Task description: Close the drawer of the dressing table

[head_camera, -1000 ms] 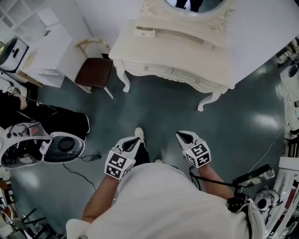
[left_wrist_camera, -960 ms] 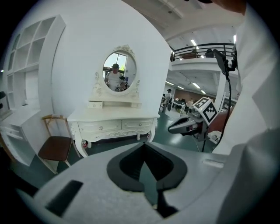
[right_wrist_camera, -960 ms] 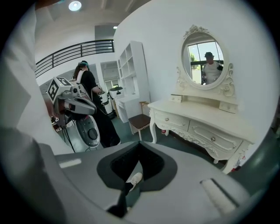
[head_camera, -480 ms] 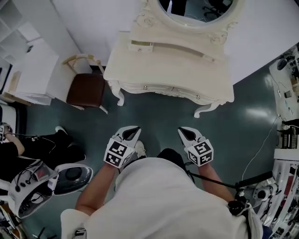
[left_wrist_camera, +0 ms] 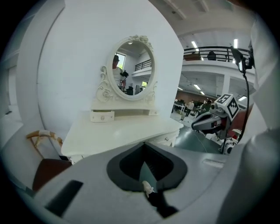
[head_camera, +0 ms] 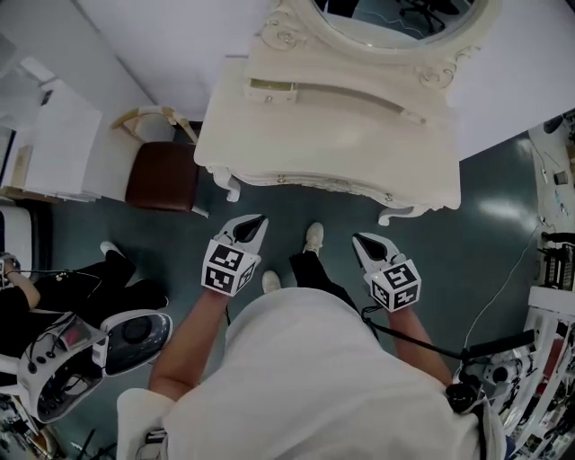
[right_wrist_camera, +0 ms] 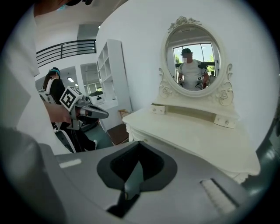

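Note:
The cream dressing table [head_camera: 359, 135] with an oval mirror [head_camera: 395, 22] stands against the white wall. A small drawer [head_camera: 271, 90] at the left end of its upper shelf juts out a little; it also shows as the small drawer [left_wrist_camera: 102, 116] and the small drawer [right_wrist_camera: 159, 108] in the gripper views. My left gripper [head_camera: 252, 223] and right gripper [head_camera: 364, 241] hover just short of the table's front edge, both pointed at it. The left gripper [left_wrist_camera: 145, 151] and right gripper [right_wrist_camera: 139, 148] are shut with nothing between the jaws. Neither touches the table.
A brown-seated chair [head_camera: 162, 175] stands left of the table beside a white shelf unit [head_camera: 54, 144]. A person in black [head_camera: 81, 287] sits at the left by a white domed device [head_camera: 108, 346]. Equipment and cables [head_camera: 539, 296] crowd the right edge.
I have walked toward the dressing table; it now lies close in front of both grippers. Both grippers stayed shut and moved forward together.

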Motion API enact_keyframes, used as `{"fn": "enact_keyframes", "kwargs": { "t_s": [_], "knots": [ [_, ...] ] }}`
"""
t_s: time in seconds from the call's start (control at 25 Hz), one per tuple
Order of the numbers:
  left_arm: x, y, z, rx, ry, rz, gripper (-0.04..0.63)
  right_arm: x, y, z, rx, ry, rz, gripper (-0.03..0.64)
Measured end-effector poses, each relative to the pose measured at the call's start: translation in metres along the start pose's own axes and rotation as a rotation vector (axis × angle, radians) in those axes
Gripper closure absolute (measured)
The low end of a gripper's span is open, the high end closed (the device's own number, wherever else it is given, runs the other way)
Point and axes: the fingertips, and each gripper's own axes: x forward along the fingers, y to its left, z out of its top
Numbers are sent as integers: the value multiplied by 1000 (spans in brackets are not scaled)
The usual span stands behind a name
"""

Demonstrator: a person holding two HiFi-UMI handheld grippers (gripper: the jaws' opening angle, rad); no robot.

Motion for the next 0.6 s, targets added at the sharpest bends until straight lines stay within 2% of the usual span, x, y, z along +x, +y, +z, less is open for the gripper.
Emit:
{"fn": "enact_keyframes", "kwargs": {
  "t_s": [0.36, 0.6],
  "knots": [
    [92, 66, 61, -49, 14, 163, 572, 46, -115, 68, -34, -39, 71, 617],
    [143, 102, 88, -93, 36, 241, 543, 56, -180, 74, -21, -6, 84, 617]
  ]
}}
